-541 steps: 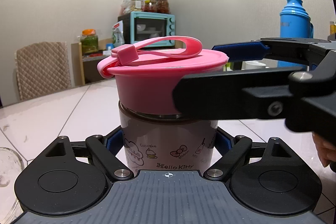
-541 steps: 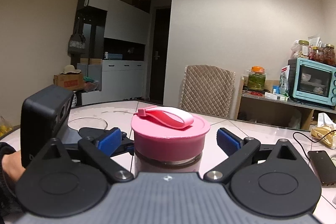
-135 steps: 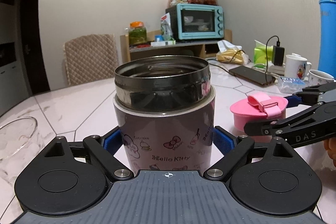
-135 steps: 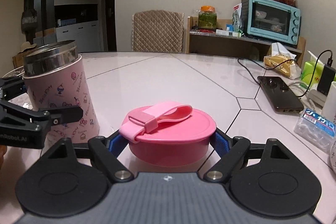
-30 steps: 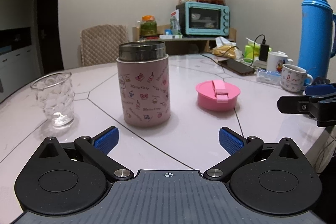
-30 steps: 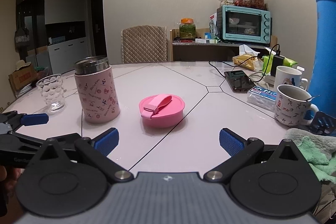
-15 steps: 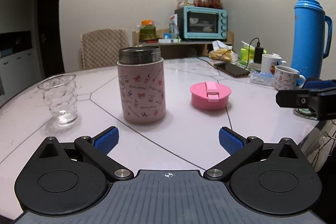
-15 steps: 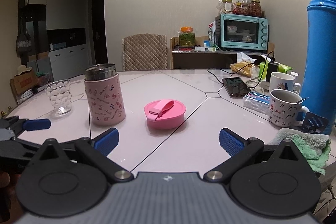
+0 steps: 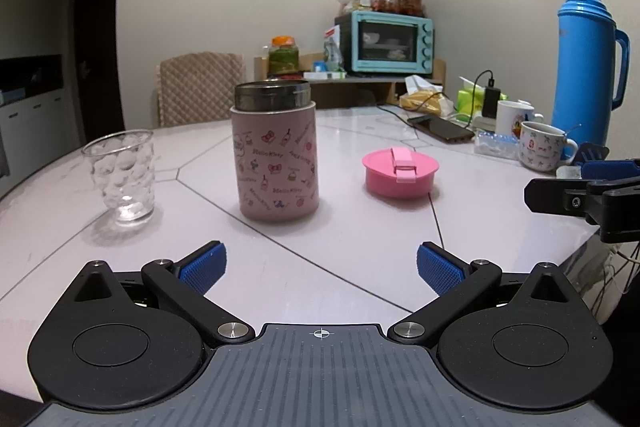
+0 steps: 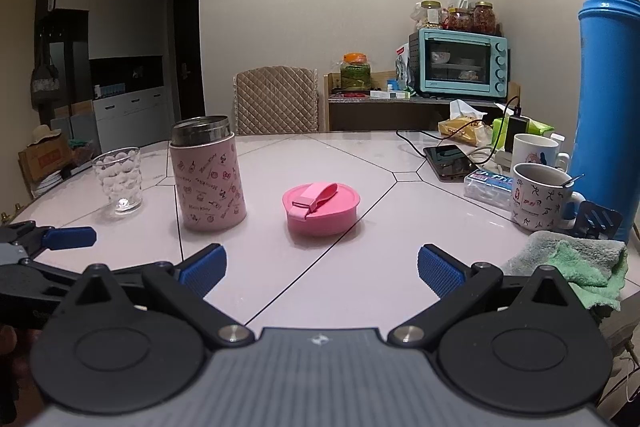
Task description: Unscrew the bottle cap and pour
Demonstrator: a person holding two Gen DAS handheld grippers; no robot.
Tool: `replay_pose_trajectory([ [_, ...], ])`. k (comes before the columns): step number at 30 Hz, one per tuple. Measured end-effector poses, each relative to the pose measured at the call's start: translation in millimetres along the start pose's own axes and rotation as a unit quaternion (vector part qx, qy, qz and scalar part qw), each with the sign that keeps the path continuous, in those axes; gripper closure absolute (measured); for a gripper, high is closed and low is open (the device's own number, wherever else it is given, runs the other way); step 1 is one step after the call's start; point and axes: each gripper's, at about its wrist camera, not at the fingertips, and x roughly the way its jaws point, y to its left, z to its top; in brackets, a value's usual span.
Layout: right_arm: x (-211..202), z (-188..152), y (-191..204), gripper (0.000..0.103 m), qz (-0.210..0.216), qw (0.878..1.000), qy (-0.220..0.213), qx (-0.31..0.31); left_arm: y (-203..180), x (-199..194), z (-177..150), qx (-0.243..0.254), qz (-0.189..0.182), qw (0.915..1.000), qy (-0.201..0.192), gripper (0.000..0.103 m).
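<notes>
The pink Hello Kitty flask stands upright and uncapped on the white table, steel rim showing; it also shows in the right wrist view. Its pink cap with strap lies flat on the table to the flask's right, also in the right wrist view. A clear dimpled glass stands left of the flask and looks nearly empty. My left gripper is open and empty, well back from the flask. My right gripper is open and empty, back from the cap.
A tall blue thermos, two mugs, a phone with cable, a tissue pack and a green cloth crowd the table's right side. A chair and a shelf with a teal oven stand behind.
Both grippers have drawn further back from the table; flask, cap and glass look smaller and stay where they were.
</notes>
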Motion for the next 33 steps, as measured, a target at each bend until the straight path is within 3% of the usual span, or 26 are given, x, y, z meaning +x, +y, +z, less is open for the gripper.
replay_pose_trajectory([
  [33,-7,-5,8,0.000,0.006,1.000,-0.006,-0.001,-4,-13,-1,0.000,-0.010,0.9999,-0.013,0.000],
])
